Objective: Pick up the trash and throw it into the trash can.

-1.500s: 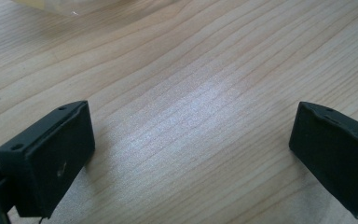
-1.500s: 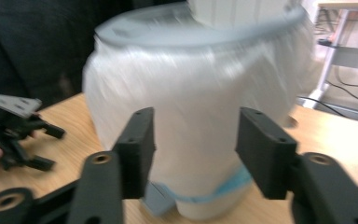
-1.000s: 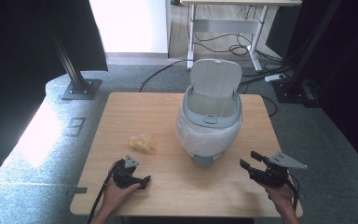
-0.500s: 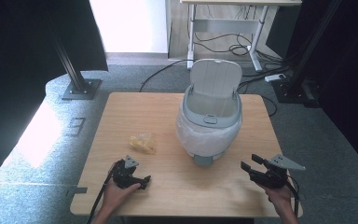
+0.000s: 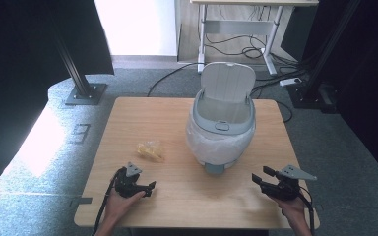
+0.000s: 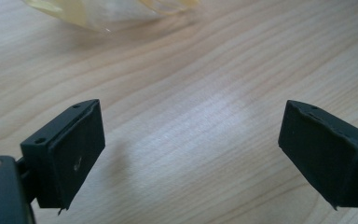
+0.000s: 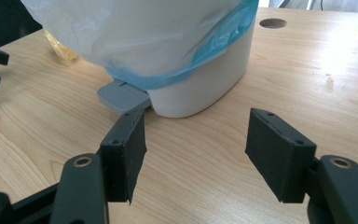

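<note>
Room: grey carpeted floor [image 5: 354, 162], dark curtains at both sides, cables on the floor behind, a desk frame [image 5: 236, 24] at the back.
Table: light wooden table [image 5: 177, 118] with rounded corners; a round hole [image 7: 272, 23] lies in its top beyond the bin in the right gripper view.
Bin: small white pedal bin [image 5: 222, 129] stands upright near the middle of the table, lid raised and leaning back; a clear bag with a blue edge [image 7: 223, 32] folds over its rim; the grey pedal [image 7: 122, 96] sticks out at the base toward the person.
Wrapper: crumpled yellowish plastic wrapper [image 5: 149, 150] lies on the bare wood to the left of the bin, apart from it; in the left gripper view it lies at the top edge [image 6: 107, 11], beyond the jaws.
Left gripper: left gripper [image 5: 150, 186] is held low over the near left part of the table, near the wrapper but not touching it; jaws wide apart, nothing but wood between them, and they have just been closing slightly.
Right gripper: right gripper [image 5: 259, 175] is held at the near right, pointing toward the bin's base; jaws apart, nothing between them, the pedal just beyond its own left jaw.
Hands: one hand [image 5: 120, 204] on each gripper, entering from the near edge.
</note>
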Available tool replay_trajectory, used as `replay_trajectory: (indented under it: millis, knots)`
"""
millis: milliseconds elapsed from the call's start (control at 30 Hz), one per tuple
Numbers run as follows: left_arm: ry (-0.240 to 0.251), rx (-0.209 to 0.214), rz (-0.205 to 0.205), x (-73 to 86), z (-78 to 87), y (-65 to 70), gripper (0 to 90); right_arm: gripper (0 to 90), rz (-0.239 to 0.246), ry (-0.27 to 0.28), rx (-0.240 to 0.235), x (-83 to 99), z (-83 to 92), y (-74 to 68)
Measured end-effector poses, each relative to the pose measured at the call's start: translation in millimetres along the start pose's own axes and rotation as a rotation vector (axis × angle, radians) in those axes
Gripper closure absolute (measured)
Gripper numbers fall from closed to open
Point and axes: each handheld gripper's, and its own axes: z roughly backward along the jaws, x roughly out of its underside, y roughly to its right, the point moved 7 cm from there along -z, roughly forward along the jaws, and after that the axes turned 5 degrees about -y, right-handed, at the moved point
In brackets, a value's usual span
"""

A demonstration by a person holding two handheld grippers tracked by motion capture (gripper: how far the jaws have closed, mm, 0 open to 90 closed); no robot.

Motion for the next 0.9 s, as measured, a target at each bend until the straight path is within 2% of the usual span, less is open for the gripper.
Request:
replay_trajectory:
  millis: [200,400,567,900]
  knots:
    - [0.025,-0.011,0.028,-5.5,5.5,-12.9,7.3,37.5,0.002,-0.012,-0.004,2.5,-3.8,-0.2]
    - [0.053,0.003,0.06,-18.3,10.2,-22.8,7.4,37.5,0.002,-0.016,-0.006,2.6,-5.3,-0.5]
    - [0.055,0.01,0.06,-30.6,7.8,-27.7,7.3,37.5,0.001,-0.014,-0.008,1.6,-5.6,-0.2]
    - [0.095,0.016,0.084,-53.1,3.7,-36.7,7.8,37.5,0.004,-0.019,-0.004,2.8,-6.2,0.4]
